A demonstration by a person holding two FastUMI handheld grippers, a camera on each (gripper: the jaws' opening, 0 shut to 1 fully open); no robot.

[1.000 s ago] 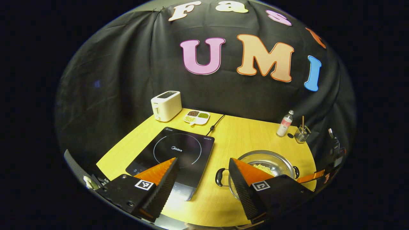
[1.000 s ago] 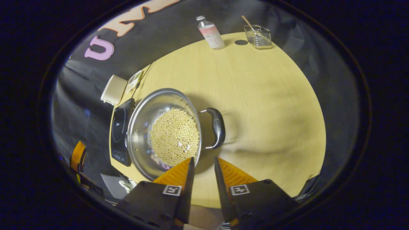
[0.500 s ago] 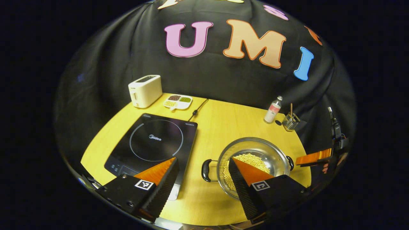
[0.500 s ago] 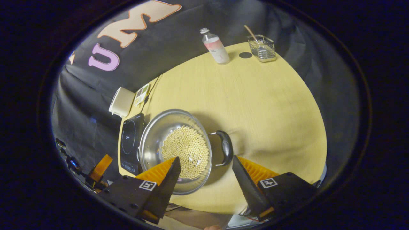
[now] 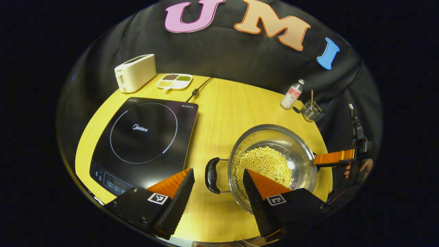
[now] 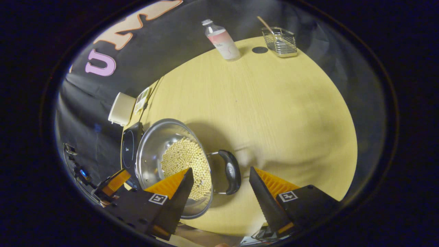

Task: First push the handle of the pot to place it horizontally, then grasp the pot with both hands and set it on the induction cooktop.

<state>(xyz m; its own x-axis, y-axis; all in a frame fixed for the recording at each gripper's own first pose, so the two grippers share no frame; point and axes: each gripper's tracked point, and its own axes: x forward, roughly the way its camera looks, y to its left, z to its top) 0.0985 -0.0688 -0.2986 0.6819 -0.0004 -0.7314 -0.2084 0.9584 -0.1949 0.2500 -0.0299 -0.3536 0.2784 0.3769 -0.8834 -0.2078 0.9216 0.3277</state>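
Both grippers are spread wide, each lined up on a handle. The pot (image 5: 272, 161) sits lower right in the left gripper view, cooktop (image 5: 144, 137) to its left. Straddle each black handle (image 5: 212, 175) fully before squeezing, left gripper (image 5: 217, 192) and right gripper (image 6: 221, 192) together, then lift level so the beans (image 5: 264, 166) don't shift.

Table (image 5: 226, 113): pale yellow wood grain. Pot (image 5: 274, 137): shiny silver steel, black handles, filled with cream-yellow beans (image 5: 265, 164). Induction cooktop (image 5: 144, 137): glossy black, white dotted ring. Toaster (image 5: 134, 72): cream. Left gripper (image 5: 218, 180) and right gripper (image 6: 221, 180): black bodies, ridged orange finger faces, black-and-white square markers.
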